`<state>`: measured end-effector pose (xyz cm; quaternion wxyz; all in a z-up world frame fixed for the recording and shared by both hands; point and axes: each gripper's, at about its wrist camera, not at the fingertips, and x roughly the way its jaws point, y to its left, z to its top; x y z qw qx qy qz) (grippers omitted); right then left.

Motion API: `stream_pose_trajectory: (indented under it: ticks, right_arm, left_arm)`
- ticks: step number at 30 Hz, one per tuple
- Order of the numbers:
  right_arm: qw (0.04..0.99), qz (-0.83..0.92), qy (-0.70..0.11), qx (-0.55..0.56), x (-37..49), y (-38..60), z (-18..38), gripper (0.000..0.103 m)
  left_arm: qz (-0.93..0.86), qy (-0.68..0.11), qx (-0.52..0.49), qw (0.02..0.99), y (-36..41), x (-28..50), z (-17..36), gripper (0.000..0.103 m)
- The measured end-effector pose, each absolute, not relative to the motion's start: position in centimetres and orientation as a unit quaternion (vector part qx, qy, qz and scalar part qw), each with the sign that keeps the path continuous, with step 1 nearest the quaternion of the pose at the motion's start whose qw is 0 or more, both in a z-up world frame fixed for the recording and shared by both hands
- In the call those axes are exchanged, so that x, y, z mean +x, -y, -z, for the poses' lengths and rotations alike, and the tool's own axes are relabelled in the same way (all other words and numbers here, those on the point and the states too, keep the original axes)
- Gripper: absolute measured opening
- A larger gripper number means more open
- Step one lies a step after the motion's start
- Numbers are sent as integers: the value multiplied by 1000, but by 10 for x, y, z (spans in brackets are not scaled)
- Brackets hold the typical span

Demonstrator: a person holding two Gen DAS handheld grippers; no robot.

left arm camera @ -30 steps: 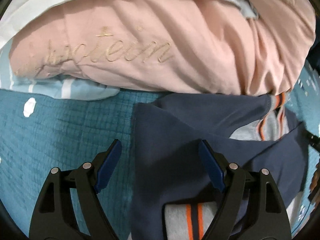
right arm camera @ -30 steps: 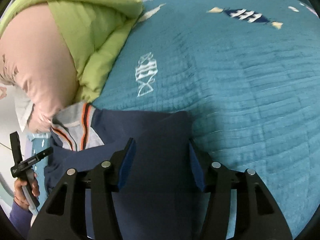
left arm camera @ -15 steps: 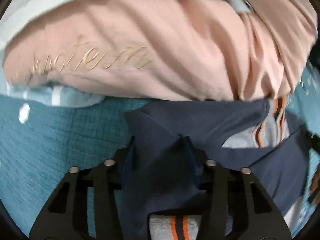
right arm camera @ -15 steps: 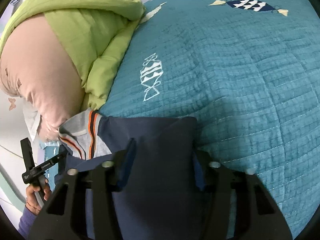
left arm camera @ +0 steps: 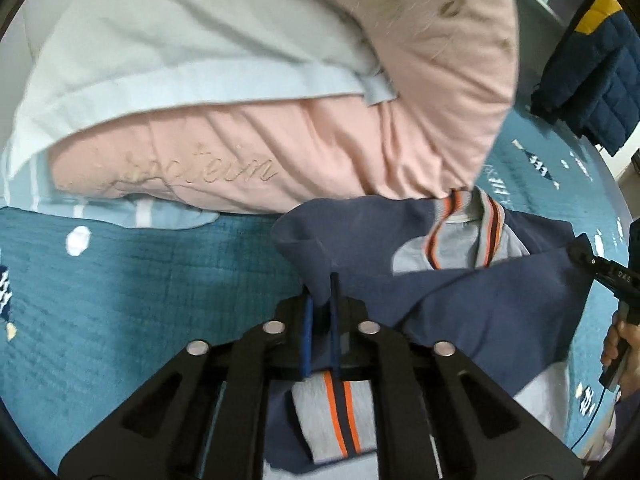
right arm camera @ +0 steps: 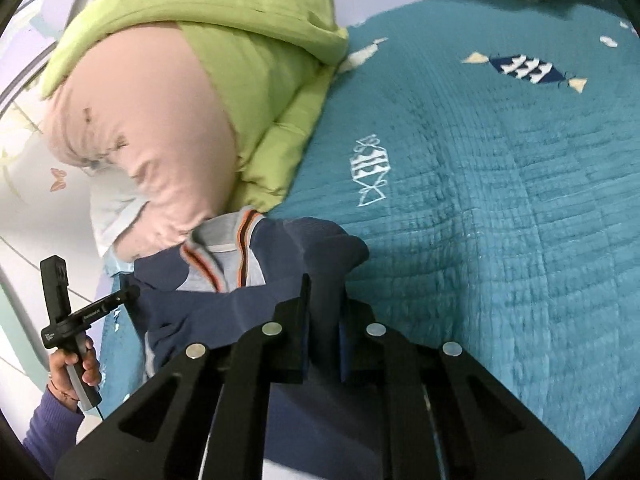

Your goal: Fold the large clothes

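A navy sweatshirt (left arm camera: 500, 300) with a grey collar trimmed in orange stripes (left arm camera: 460, 248) lies on the teal bedspread. My left gripper (left arm camera: 322, 292) is shut on a pinched fold of its navy cloth at one upper corner, which is raised off the bed. In the right wrist view the same sweatshirt (right arm camera: 320, 240) bunches up between the blue pads of my right gripper (right arm camera: 324, 292). Its jaws are closing and the pads press on the navy cloth. The grey collar (right arm camera: 224, 248) sits between the two grips.
A pink duvet (left arm camera: 280, 152) and a pale blue pillow (left arm camera: 160, 48) are piled just behind the sweatshirt, with a green quilt (right arm camera: 240, 40) beside them. The teal bedspread (right arm camera: 480, 200) stretches to the right. A dark jacket (left arm camera: 592, 80) hangs beyond. A hand (right arm camera: 76, 364) grips the other handle.
Both grippers went from open astride the navy cloth to closed on it. Both then rose, pulling the sweatshirt's upper corners off the bedspread.
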<state>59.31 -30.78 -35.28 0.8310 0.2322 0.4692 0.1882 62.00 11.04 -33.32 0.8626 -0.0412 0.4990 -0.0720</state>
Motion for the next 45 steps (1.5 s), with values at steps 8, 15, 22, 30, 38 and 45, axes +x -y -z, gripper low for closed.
stream_pose_trajectory:
  ticks: [8,15,22,30,38,45]
  right_arm:
    - [836,-210,-458,215,526,301,308,9]
    - [838,-224,-451,208,446,312,269,5]
    - [819,-244,-485,185,343,314,275,5]
    - [757,-191,-604,160,266,310,360,10]
    - [768,-150,-590,197,251,333,329,41]
    - [794,-161,-546,215,262,313,307,42]
  left_arm:
    - [108,-487,-41,866,-117,548,297,4]
    - [131,-479,-35,867,-124,454,271,4]
    - [139,-502,-24,853,-141,362,287,4]
    - [151,-586,19,796,-135,287,361,10]
    - [171,-554,38,814,-148,262,334,57]
    - [120,-534,4,837,-141,272,324,66]
